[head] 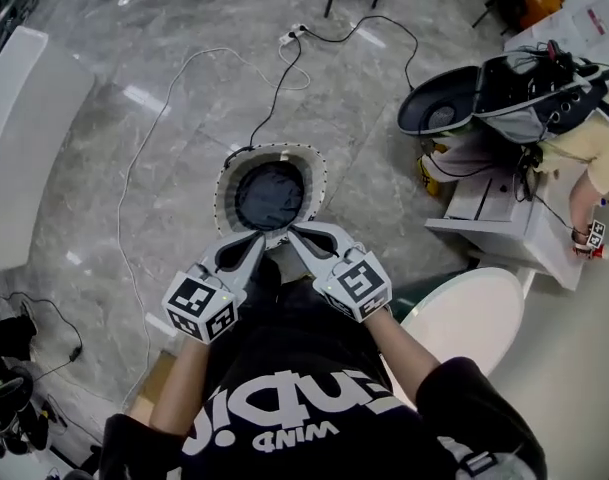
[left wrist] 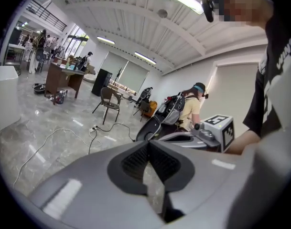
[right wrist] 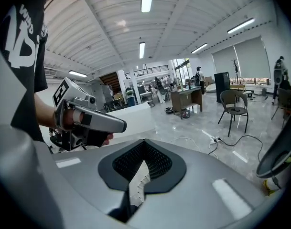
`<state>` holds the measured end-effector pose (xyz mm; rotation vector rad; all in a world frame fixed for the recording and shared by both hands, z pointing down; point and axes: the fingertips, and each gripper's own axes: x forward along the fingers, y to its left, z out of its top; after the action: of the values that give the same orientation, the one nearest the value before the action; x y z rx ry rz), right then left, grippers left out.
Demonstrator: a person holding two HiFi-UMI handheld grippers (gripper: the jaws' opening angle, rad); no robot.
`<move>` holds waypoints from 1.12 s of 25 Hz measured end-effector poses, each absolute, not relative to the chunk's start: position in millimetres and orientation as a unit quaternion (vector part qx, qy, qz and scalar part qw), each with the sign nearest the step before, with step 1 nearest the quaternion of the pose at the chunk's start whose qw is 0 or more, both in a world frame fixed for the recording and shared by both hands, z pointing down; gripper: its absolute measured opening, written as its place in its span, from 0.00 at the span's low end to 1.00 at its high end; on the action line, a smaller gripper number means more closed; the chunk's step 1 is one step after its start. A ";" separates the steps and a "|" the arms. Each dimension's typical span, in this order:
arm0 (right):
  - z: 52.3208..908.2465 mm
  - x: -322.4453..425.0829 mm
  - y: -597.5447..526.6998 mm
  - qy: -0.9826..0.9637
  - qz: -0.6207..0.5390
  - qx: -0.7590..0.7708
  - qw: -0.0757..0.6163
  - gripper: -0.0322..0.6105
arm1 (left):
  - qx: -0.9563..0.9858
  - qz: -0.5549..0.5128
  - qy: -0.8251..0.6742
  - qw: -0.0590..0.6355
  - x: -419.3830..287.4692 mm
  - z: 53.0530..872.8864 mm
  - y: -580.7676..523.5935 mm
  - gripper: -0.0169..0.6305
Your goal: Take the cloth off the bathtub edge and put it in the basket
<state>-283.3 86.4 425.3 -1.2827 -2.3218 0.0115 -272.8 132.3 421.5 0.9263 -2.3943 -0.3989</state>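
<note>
The dark grey soft cloth (head: 269, 196) lies in a heap inside the round basket with the white dotted rim (head: 222, 190), just in front of and below the tips of both grippers. I think it is light and floppy, not slippery and not easy to break. It would sag and fold when lifted, so a pinch on a raised fold or a corner looks best, not the flat middle. It looks like the job is already done.

The big white smooth tub (head: 24, 118) is far off to the left of the left grey gripper (head: 261, 238). The picture edge cuts it off, so I cannot see its whole rim. The basket's near side is hidden behind the two grippers. The left grey gripper is clenched with nothing in it, and only floor shows through the little gap behind its tips. The right grey gripper (head: 295, 231) is clenched and empty too, and a bit of the basket rim peeks through its gap. The cloth's folds are too dark to make out
</note>
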 end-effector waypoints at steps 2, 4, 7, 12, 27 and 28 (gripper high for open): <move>410.2 -278.6 84.8 -0.853 0.004 -0.467 0.232 0.07 | 0.352 -0.144 -0.888 0.258 -271.6 408.2 125.2 0.02; 397.7 -274.5 83.6 -0.858 0.003 -0.462 0.222 0.06 | 0.362 -0.141 -0.886 0.253 -267.6 398.5 120.1 0.02; 380.1 -268.7 79.1 -0.866 0.017 -0.459 0.199 0.06 | 0.377 -0.135 -0.882 0.248 -261.0 384.4 113.5 0.02; 359.6 -261.0 66.3 -0.875 0.030 -0.455 0.161 0.06 | 0.385 -0.125 -0.887 0.223 -257.0 363.6 105.4 0.02; 296.5 -272.2 -3.1 -0.913 0.044 -0.400 0.068 0.06 | 0.408 -0.077 -0.901 0.128 -276.8 306.8 100.3 0.02; 294.4 -272.9 -4.3 -0.913 0.043 -0.400 0.065 0.06 | 0.405 -0.070 -0.903 0.125 -278.1 305.5 101.5 0.02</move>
<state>-272.9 -4.3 294.4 -1.2063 -2.7564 0.1286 -278.1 101.5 305.5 1.1809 -2.6300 -0.2030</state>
